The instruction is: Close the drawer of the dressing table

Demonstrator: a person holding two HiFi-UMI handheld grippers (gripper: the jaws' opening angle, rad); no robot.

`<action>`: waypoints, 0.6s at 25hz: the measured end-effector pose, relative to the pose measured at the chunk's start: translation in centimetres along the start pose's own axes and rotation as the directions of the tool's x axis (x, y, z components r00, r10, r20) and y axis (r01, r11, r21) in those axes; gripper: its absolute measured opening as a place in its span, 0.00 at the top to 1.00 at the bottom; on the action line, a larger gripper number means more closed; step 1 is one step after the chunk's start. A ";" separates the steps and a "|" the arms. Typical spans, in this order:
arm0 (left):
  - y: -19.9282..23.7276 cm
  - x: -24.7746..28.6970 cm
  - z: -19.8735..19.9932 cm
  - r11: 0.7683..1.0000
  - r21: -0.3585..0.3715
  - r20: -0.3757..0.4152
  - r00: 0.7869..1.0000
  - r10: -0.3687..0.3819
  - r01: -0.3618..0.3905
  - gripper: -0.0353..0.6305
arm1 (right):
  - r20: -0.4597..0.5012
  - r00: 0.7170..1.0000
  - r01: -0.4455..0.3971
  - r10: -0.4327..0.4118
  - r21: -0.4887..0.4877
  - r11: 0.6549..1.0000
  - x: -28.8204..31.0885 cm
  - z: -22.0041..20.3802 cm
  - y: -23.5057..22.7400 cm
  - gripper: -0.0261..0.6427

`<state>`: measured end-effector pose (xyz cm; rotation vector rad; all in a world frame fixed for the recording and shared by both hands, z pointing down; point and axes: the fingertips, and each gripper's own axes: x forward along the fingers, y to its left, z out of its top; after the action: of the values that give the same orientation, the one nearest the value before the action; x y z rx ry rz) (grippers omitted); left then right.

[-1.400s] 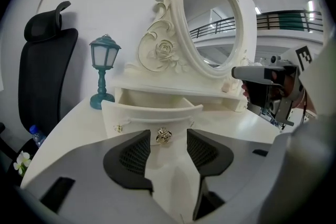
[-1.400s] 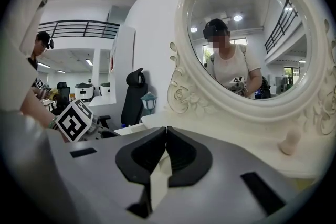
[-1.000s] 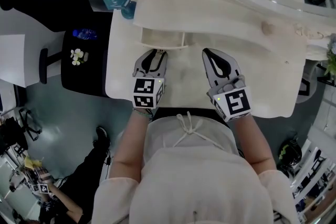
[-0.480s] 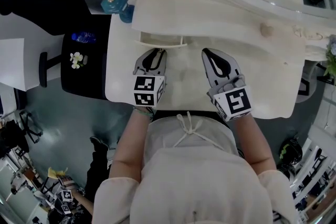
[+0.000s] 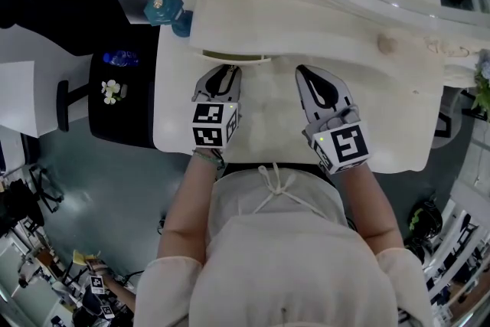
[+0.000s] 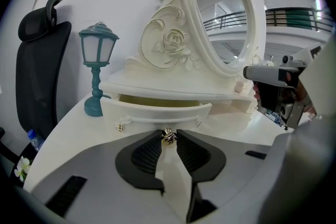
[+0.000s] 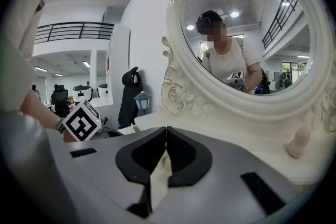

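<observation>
The cream dressing table (image 5: 383, 134) carries a small drawer (image 6: 157, 112) under its upper shelf; it stands slightly out, showing a narrow gap above its curved front. In the head view only a thin strip of the drawer (image 5: 233, 57) sticks out. My left gripper (image 6: 168, 134) is shut on the gold drawer knob (image 6: 168, 137) at the front's middle, and its tips (image 5: 223, 73) sit right at the drawer. My right gripper (image 5: 304, 74) hovers over the tabletop to the right, shut and empty, its fingertips (image 7: 166, 129) touching.
A teal lantern lamp (image 5: 162, 8) stands at the table's back left corner. The oval mirror (image 7: 247, 29) with carved frame rises behind the shelf. A black chair (image 5: 122, 88) stands left of the table. A small cream peg (image 5: 389, 44) sits on the shelf at right.
The drawer has slid in toward the shelf, from well out to a thin strip. My left gripper moved forward with it. The right gripper has stayed put.
</observation>
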<state>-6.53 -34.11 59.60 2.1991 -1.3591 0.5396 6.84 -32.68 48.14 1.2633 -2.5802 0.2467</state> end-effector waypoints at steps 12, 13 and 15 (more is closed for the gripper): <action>0.6 1.6 1.2 1.000 0.014 -0.002 1.000 0.002 -0.002 0.79 | -0.023 1.000 0.019 -0.019 0.033 0.999 0.4 -0.6 -0.7 0.95; 0.6 1.8 1.4 1.000 0.013 -0.001 1.000 0.002 -0.002 0.79 | -0.025 1.000 0.020 -0.019 0.036 0.999 0.4 -0.7 -0.8 0.95; 0.8 2.2 1.8 1.000 0.007 -0.006 1.000 0.002 -0.002 0.79 | -0.031 0.999 0.017 -0.016 0.040 0.999 0.4 -0.8 -0.8 0.95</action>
<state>-6.20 -37.02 59.58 2.2002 -1.3589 0.5520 7.40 -33.28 49.08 1.2840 -2.5499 0.3141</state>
